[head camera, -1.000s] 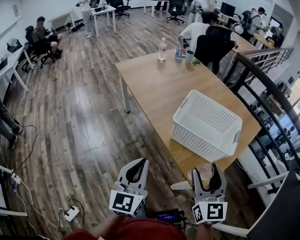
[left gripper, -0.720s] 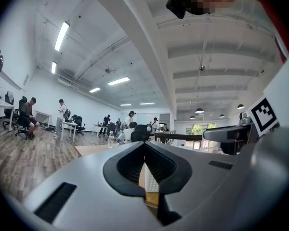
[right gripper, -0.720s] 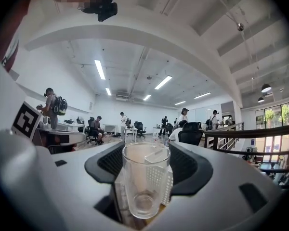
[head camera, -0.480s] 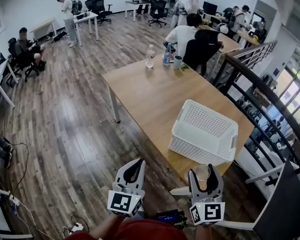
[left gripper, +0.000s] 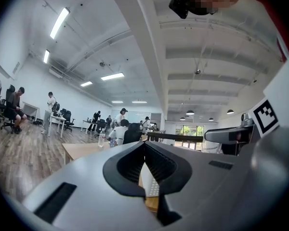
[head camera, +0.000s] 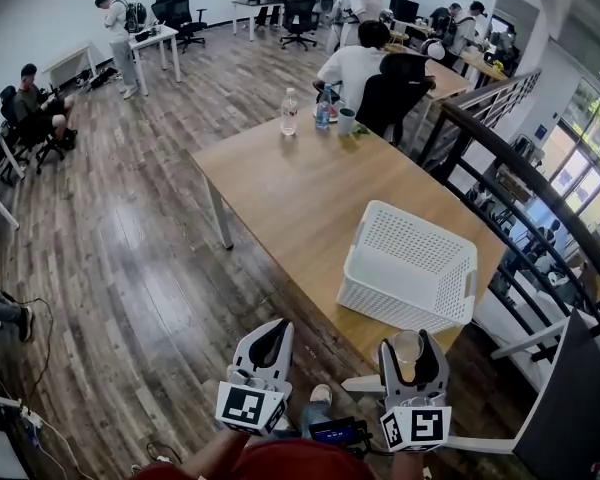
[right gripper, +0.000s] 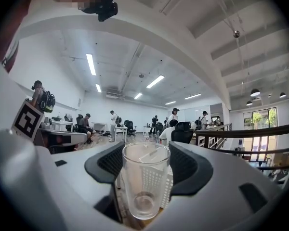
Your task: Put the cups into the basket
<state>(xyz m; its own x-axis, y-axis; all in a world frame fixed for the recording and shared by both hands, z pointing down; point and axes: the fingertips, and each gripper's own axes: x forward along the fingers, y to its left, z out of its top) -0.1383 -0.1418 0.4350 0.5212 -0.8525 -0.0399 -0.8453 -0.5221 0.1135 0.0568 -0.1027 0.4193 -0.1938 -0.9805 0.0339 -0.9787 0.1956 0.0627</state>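
Observation:
A clear glass cup (head camera: 407, 346) (right gripper: 143, 186) stands upright between the jaws of my right gripper (head camera: 410, 350), whose black pads (right gripper: 190, 170) press on its sides; it is shut on the cup. The cup is empty and hovers at the near corner of the wooden table (head camera: 280, 188). Just beyond it on the table sits the white perforated basket (head camera: 410, 268), with nothing showing inside. My left gripper (head camera: 270, 343) hangs over the floor left of the table, jaw tips together with nothing between them. A strip of the basket (left gripper: 151, 186) shows past the left jaws.
At the table's far end stand two bottles (head camera: 289, 113) (head camera: 323, 108) and a green cup (head camera: 347, 120), with a seated person (head camera: 355, 68) behind them. A dark railing (head camera: 500, 168) runs along the table's right side. Wooden floor (head camera: 130, 268) lies to the left.
The head view has swung, so the table and basket sit a little further left and nearer. Both grippers keep their places at the bottom, the cup still in the right one.

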